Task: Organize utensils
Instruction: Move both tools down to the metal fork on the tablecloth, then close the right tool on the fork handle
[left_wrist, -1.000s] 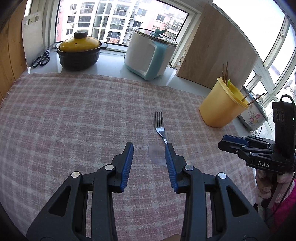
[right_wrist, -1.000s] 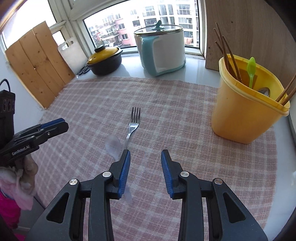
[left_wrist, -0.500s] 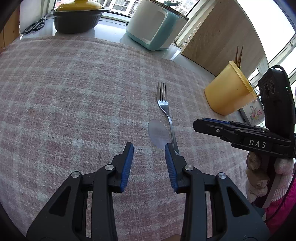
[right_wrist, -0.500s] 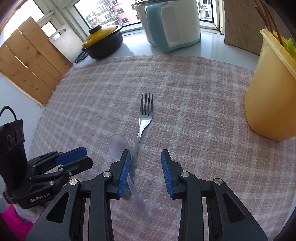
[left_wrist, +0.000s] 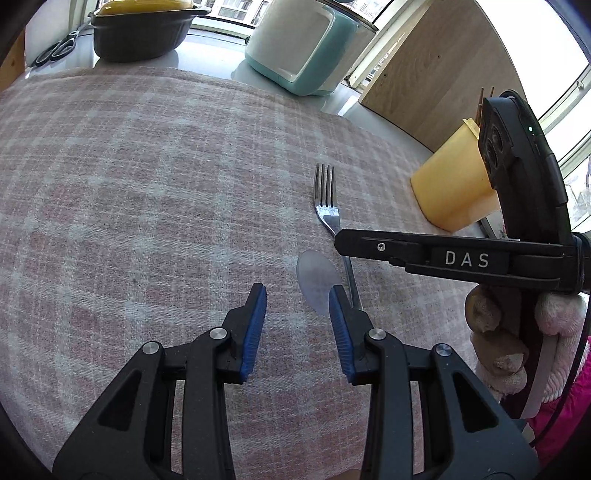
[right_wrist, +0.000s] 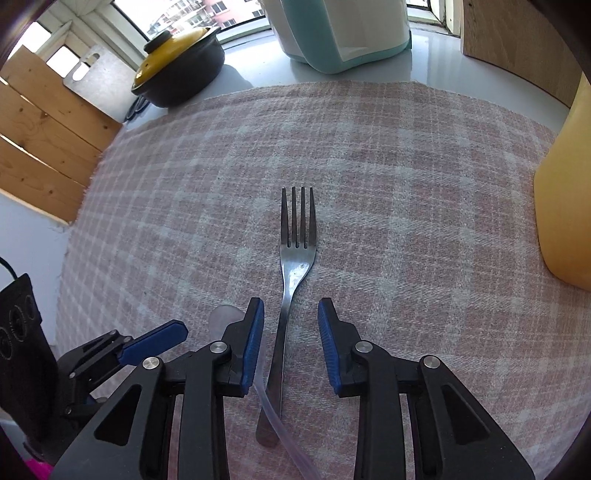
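Observation:
A steel fork (right_wrist: 291, 273) lies on the pink checked cloth (right_wrist: 388, 206), tines pointing away; it also shows in the left wrist view (left_wrist: 327, 206). A clear plastic spoon (left_wrist: 317, 280) lies beside it, its handle crossing under the fork's handle (right_wrist: 275, 413). My right gripper (right_wrist: 290, 325) is open and low, its jaws straddling the fork's handle. My left gripper (left_wrist: 297, 306) is open, just left of the spoon bowl, its right fingertip (left_wrist: 338, 306) over the bowl's edge. The yellow utensil holder (left_wrist: 454, 184) stands at the right (right_wrist: 565, 206), with chopsticks in it.
A black pot with a yellow lid (right_wrist: 181, 66) and a white and teal cooker (right_wrist: 343, 33) stand on the sill behind the cloth. Scissors (left_wrist: 55, 48) lie at the far left. Wooden boards (right_wrist: 40, 147) line the left side, and a wooden panel (left_wrist: 436, 70) the right.
Both grippers moved forward and down toward the utensils. The right gripper shifted left until its jaws straddle the fork's handle. The fork and spoon have not moved.

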